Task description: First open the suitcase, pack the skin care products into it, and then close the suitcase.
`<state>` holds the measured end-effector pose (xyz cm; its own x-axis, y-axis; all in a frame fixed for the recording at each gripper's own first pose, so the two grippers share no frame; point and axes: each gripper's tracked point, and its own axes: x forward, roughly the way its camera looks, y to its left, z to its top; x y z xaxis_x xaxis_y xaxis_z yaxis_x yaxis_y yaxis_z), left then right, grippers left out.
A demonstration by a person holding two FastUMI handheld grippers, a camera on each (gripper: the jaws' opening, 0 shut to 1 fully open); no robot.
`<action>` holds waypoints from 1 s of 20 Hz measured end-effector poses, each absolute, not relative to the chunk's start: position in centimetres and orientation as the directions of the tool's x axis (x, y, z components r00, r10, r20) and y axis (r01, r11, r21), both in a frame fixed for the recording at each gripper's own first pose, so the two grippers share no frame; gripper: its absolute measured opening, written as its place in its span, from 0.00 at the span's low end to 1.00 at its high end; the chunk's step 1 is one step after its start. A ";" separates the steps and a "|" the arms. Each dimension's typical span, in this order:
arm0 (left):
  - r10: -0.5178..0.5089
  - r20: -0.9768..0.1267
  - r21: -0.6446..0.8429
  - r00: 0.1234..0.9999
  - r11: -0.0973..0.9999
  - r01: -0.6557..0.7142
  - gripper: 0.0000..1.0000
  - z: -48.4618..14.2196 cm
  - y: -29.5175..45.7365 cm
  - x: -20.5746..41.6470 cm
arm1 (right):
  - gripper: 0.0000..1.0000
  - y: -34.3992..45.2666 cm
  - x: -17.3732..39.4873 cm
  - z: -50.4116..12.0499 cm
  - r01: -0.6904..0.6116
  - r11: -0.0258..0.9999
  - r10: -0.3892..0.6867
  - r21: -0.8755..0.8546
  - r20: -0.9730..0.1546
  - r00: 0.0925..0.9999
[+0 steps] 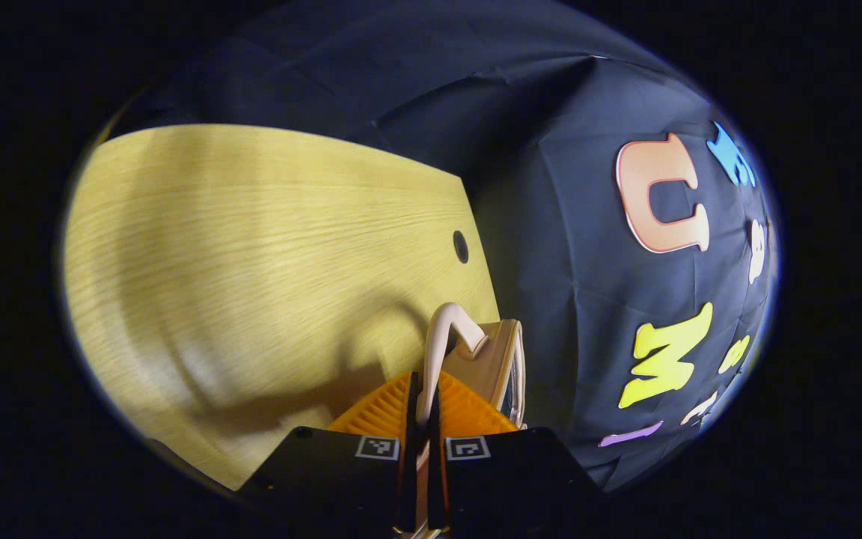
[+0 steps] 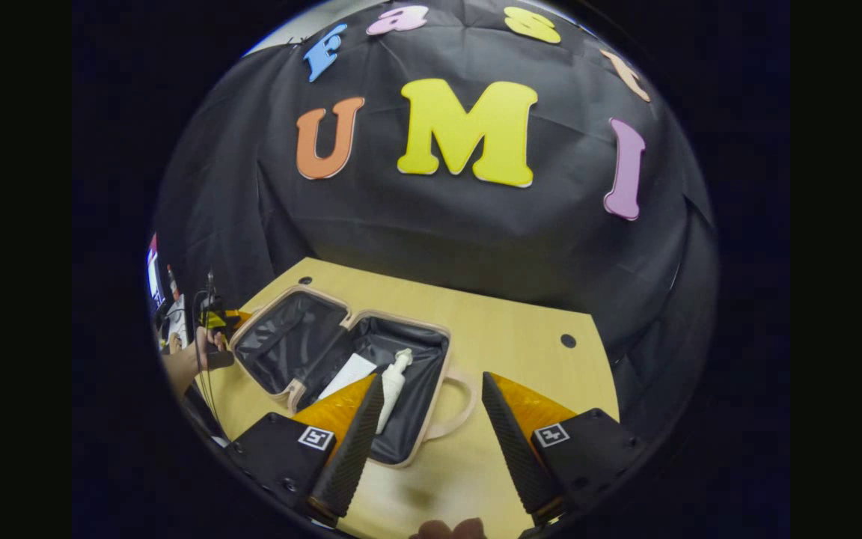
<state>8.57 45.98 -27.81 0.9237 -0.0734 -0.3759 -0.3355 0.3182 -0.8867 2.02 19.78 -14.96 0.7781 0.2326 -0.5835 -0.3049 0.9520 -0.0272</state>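
**Case open, bottle inside, lid edge in my left claw**

The table [image 2: 521,329] is pale wood, and the suitcase [image 2: 408,389] lies open on it in the right gripper view, well back from the near edge. Both halves lie spread, dark lining up, with a pinkish rim and a loop handle [image 2: 461,408] on the side nearest me. In the right half lie a white bottle [image 2: 393,378] with a pump top and, just beside it, a flat white item [image 2: 349,372] I cannot identify.

My right gripper [image 2: 431,434] hangs above the case with its fingers wide apart, holding nothing. Far off at the left edge of that view a hand [image 2: 191,359] holds the other tool at the lid's outer side.

In the left gripper view my left gripper [image 1: 425,404] is clamped together on a thin pinkish strap or rim piece [image 1: 450,329] of the case, both fingers pressing it.

I judge the shell stiff and light, so the lid should swing freely on its hinge; the rim is the place to hold for closing, while the handle suits lifting only. The bottle looks smooth, hard and likely slippery, best taken across its body, not the narrow pump neck.

I can read no brand or label on case or bottle; the square markers on the claws carry no words.
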 end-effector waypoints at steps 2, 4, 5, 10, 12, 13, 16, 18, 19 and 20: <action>-0.056 -0.359 -0.877 0.932 0.361 -0.317 0.07 -25.5 45.7 8.4 | 0.76 18.9 2.3 -13.7 -0.278 0.960 0.213 -0.041 -0.539 0.815; -0.028 -0.358 -0.840 0.933 0.447 -0.308 0.07 -22.8 44.9 8.3 | 0.78 18.4 2.3 -12.6 -0.260 0.965 0.205 -0.041 -0.500 0.841; -0.011 -0.349 -0.819 0.937 0.490 -0.299 0.07 -21.3 44.5 8.2 | 0.78 18.1 2.3 -12.1 -0.252 0.967 0.202 -0.038 -0.487 0.850; 0.066 -0.279 -0.692 0.958 0.678 -0.248 0.07 -13.4 40.2 6.9 | 0.78 16.2 1.2 -10.0 -0.213 0.977 0.190 -0.005 -0.434 0.881; 0.076 -0.253 -0.649 0.964 0.726 -0.228 0.07 -10.8 37.2 6.9 | 0.76 14.4 0.7 -9.3 -0.189 0.982 0.170 -0.004 -0.416 0.893; 0.076 -0.240 -0.622 0.968 0.753 -0.213 0.07 -9.9 35.7 6.7 | 0.76 13.6 0.4 -9.0 -0.174 0.985 0.159 0.000 -0.410 0.898; 0.079 -0.217 -0.535 0.973 0.824 -0.186 0.07 -7.2 31.4 5.7 | 0.78 10.2 -0.3 -8.3 -0.118 0.993 0.113 0.010 -0.392 0.913; 0.081 -0.205 -0.477 0.975 0.862 -0.172 0.07 -5.7 27.7 5.5 | 0.78 7.0 -0.8 -7.4 -0.064 0.998 0.063 0.010 -0.365 0.929; 0.079 -0.203 -0.440 0.976 0.883 -0.162 0.07 -5.4 26.3 5.8 | 0.78 6.0 -1.1 -7.2 -0.047 0.999 0.049 0.012 -0.359 0.932; 0.076 -0.204 -0.394 0.976 0.906 -0.153 0.07 -5.0 24.8 5.9 | 0.78 4.9 -1.4 -7.0 -0.034 0.999 0.035 0.011 -0.353 0.935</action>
<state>5.88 24.79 -5.04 0.9761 0.0760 -0.2035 -0.1527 0.9064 -0.3938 -1.37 4.90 -6.99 0.9350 0.0354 -0.3529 -0.0336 0.9994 0.0112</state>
